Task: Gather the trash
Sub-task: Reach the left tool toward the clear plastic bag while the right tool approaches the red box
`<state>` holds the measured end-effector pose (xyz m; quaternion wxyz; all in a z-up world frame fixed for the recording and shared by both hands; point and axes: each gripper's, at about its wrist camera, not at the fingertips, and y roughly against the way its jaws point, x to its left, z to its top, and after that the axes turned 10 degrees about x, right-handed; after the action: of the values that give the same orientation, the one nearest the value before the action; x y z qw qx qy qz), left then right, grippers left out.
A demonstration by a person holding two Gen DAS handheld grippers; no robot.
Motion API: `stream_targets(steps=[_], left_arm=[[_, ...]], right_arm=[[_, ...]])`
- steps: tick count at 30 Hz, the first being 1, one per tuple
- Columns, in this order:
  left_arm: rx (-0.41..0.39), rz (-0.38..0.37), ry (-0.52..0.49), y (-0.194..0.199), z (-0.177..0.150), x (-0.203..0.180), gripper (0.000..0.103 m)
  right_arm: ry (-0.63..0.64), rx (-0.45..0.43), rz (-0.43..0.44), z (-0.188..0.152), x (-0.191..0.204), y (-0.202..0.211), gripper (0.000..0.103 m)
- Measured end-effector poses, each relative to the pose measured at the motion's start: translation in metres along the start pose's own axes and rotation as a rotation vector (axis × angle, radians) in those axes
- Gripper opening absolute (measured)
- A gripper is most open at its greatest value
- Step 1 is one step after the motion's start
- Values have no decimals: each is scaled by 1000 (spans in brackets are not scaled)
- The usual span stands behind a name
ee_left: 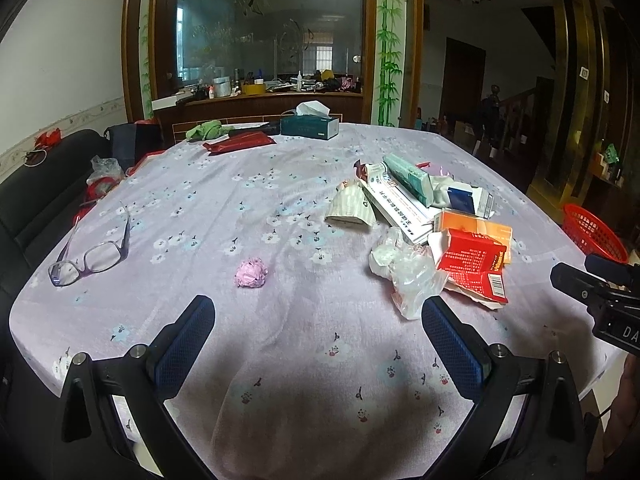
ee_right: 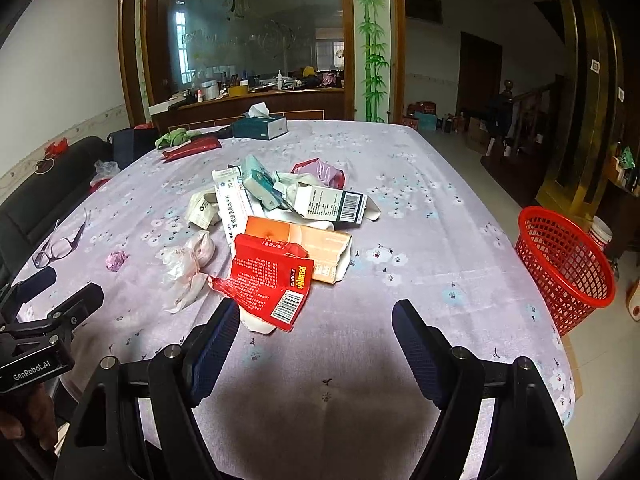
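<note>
Blue-padded fingers of the right gripper (ee_right: 314, 312) hang spread wide over the near edge of the table, holding nothing; the left finger's tip sits just beside the torn red carton (ee_right: 266, 282), at the near end of the trash pile. Behind that carton lies an orange box (ee_right: 304, 242), and farther back a white box with a barcode (ee_right: 334, 200), a long white medicine box (ee_right: 232, 204), a teal packet (ee_right: 260, 180) and a small paper bag (ee_right: 202, 208), all heaped together mid-table. A crumpled clear plastic bag (ee_right: 186, 264) lies just left of the red carton.

From the left wrist view, the left gripper (ee_left: 318, 308) is likewise spread wide and empty above the lilac flowered tablecloth (ee_left: 280, 340). A crumpled pink wrapper (ee_left: 251, 273) sits alone just beyond its left finger, apart from the pile. Purple-framed glasses (ee_left: 90, 258) rest near the left edge.

At the far end stand a teal tissue box (ee_left: 310, 125), a green cloth (ee_left: 205, 130) and a dark red packet (ee_left: 239, 143). A red mesh basket (ee_right: 566, 268) stands on the floor off the table's right side, with a dark sofa (ee_left: 44, 192) on the left.
</note>
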<state>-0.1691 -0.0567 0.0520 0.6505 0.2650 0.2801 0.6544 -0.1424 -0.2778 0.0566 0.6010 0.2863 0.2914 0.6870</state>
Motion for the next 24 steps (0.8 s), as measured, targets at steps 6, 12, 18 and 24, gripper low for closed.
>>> stream_targets(steps=[6, 12, 18, 24], left_arm=[[5, -1, 1, -1, 0, 1, 103], [6, -3, -1, -1, -1, 1, 103], [11, -11, -7, -2, -1, -1, 103], [29, -36, -13, -7, 0, -3, 103]], right_arm=[[-4, 5, -1, 0, 0, -2, 83], [-3, 6, -2, 0, 1, -2, 83], [-4, 9, 1, 0, 0, -2, 83], [-21, 20, 19, 0, -3, -4, 82]])
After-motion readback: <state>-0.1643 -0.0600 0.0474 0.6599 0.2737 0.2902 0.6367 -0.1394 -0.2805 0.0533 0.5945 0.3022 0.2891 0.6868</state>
